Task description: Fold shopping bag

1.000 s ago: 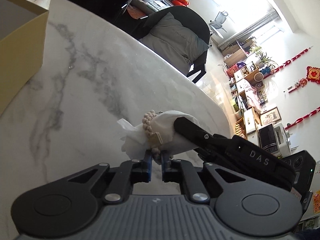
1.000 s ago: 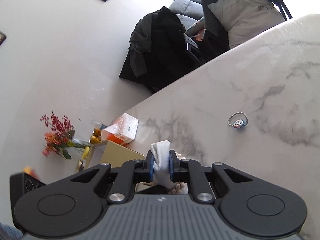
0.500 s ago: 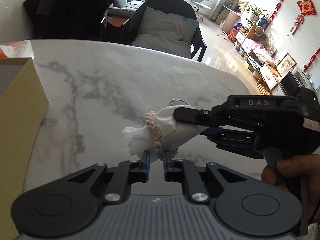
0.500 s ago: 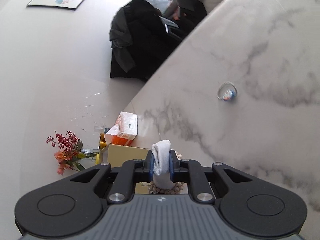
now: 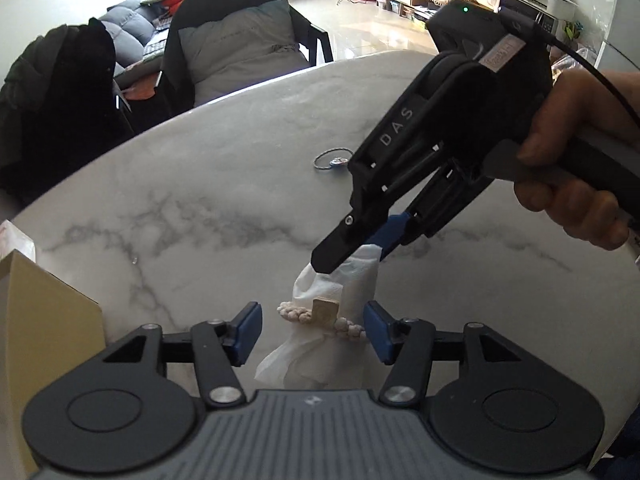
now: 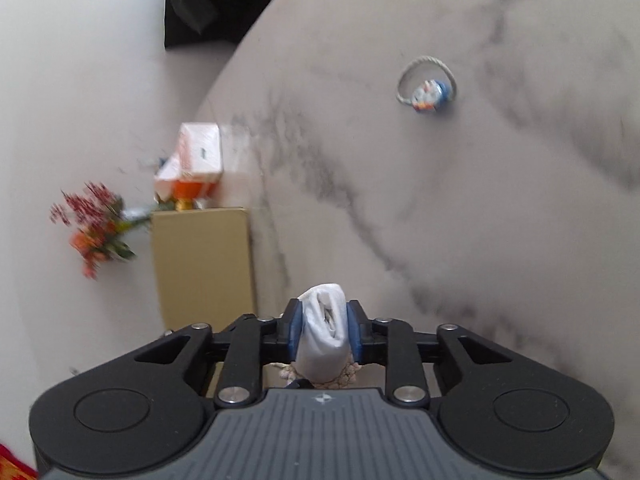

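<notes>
One rolled bag (image 5: 352, 280), one beaded band (image 5: 308, 314), two hair ties counting ring (image 5: 330, 160).

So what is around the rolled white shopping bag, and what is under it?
A beaded band with a tan tag circles the rolled white shopping bag. Under it lies the grey-veined marble table. The bag's lower end hides behind the left gripper, so contact cannot be seen.

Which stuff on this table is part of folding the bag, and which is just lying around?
Job: rolled white bag; bead band around it; left gripper; right gripper.

Lying about: blue charm ring; yellow box; tissue pack; flowers.
</notes>
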`<control>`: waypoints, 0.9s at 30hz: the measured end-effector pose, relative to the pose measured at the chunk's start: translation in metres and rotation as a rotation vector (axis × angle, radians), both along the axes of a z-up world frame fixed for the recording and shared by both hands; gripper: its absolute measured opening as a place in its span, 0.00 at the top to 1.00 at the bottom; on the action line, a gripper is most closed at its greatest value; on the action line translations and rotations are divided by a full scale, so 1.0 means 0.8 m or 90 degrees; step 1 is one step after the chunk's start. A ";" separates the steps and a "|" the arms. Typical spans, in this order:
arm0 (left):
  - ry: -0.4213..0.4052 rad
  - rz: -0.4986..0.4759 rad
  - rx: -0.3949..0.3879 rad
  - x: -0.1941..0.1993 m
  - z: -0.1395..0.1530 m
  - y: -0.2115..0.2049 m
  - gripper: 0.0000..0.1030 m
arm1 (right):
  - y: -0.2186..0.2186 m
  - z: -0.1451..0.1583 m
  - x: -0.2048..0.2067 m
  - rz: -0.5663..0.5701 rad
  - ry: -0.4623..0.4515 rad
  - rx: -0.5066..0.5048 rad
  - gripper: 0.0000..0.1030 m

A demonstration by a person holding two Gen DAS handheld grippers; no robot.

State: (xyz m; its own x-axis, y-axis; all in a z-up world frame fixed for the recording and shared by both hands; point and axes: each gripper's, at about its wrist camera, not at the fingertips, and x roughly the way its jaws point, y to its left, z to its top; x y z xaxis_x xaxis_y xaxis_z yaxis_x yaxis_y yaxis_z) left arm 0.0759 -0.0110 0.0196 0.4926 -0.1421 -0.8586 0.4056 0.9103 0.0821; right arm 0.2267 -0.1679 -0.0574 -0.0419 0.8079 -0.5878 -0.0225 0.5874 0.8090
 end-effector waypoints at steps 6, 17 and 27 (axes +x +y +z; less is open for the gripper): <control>0.030 0.002 -0.014 0.008 -0.015 0.001 0.42 | 0.000 0.029 -0.001 0.043 -0.106 -0.055 0.47; 0.072 -0.049 0.004 -0.007 -0.034 -0.018 0.46 | 0.007 0.037 -0.064 0.086 -0.165 -0.102 0.69; 0.062 0.006 0.000 -0.019 -0.040 -0.031 0.56 | 0.015 0.057 -0.070 0.079 -0.238 -0.180 0.73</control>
